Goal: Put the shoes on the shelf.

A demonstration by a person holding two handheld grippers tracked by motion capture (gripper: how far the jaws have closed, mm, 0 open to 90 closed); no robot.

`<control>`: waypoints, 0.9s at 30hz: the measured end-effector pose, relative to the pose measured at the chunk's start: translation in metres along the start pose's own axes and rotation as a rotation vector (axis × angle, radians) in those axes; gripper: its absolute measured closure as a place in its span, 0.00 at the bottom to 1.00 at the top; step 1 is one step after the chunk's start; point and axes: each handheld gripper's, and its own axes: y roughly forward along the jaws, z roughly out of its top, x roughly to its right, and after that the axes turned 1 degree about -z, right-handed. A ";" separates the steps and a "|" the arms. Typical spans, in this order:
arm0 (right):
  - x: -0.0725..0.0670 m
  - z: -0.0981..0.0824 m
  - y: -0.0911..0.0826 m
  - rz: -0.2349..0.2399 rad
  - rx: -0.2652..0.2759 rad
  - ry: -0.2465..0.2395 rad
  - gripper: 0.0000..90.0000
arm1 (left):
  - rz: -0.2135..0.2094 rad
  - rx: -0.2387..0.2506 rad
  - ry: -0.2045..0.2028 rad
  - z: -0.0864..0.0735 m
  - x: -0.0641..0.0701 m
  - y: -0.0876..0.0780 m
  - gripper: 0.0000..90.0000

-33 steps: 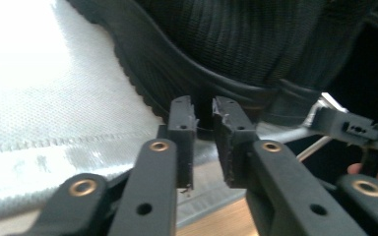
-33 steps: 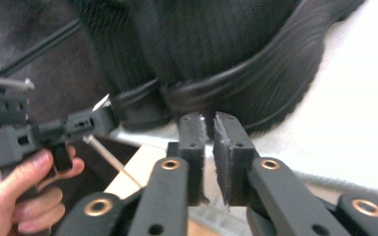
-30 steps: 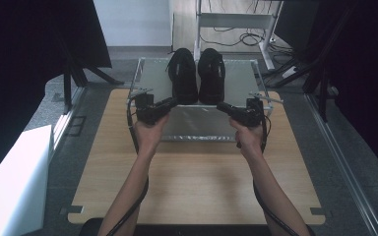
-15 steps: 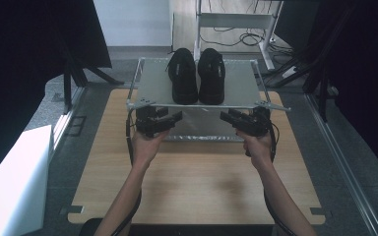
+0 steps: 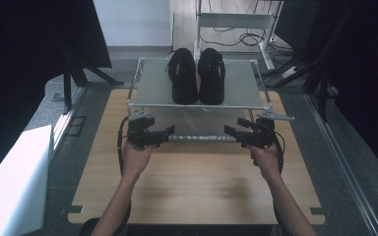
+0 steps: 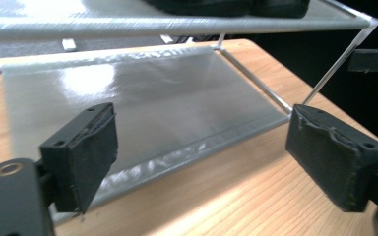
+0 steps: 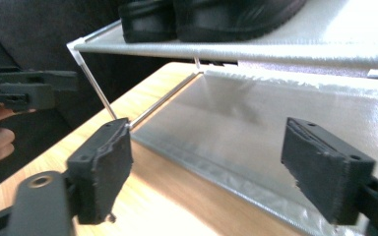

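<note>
**Both grippers just let go of the shoe rack's front rail**

High view: two-tier shoe rack of thin silver metal tubing with grey mesh shelves (image 5: pixel 152 91) stands at the far half of the light wooden desk (image 5: pixel 197 191). Pair of black shoes (image 5: pixel 197 76) sits side by side on the top shelf. Left gripper (image 5: pixel 167 132) and right gripper (image 5: pixel 230 132) hang at the lower front rail, one near each end, tips pointing inward at each other.

Left gripper view: jaws spread, have just been opening, nothing between the pads; lower shelf and desk lie beyond.

Right gripper view: same, jaws wide apart, just been opening, empty; lower rail runs past them, left gripper off to the side.

Handling, my read: frame is light and stiff, but the tubing is smooth and thin, so it could slip or twist. Loose shoes make it top-heavy. Grip the rail or corner posts symmetrically, keep it level.
</note>
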 end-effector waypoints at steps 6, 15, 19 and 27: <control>0.001 -0.010 -0.012 -0.016 -0.033 -0.032 0.17 | 0.069 -0.014 0.089 -0.012 0.004 -0.016 0.06; -0.003 -0.027 -0.040 -0.032 -0.081 -0.111 0.13 | 0.078 -0.040 0.168 -0.033 0.014 -0.029 0.01; -0.004 -0.038 -0.052 -0.052 -0.101 -0.139 0.10 | 0.056 -0.048 0.161 -0.047 0.015 -0.031 0.00; -0.002 -0.065 -0.062 -0.090 -0.136 -0.150 0.02 | 0.029 -0.065 0.143 -0.078 0.015 -0.034 0.00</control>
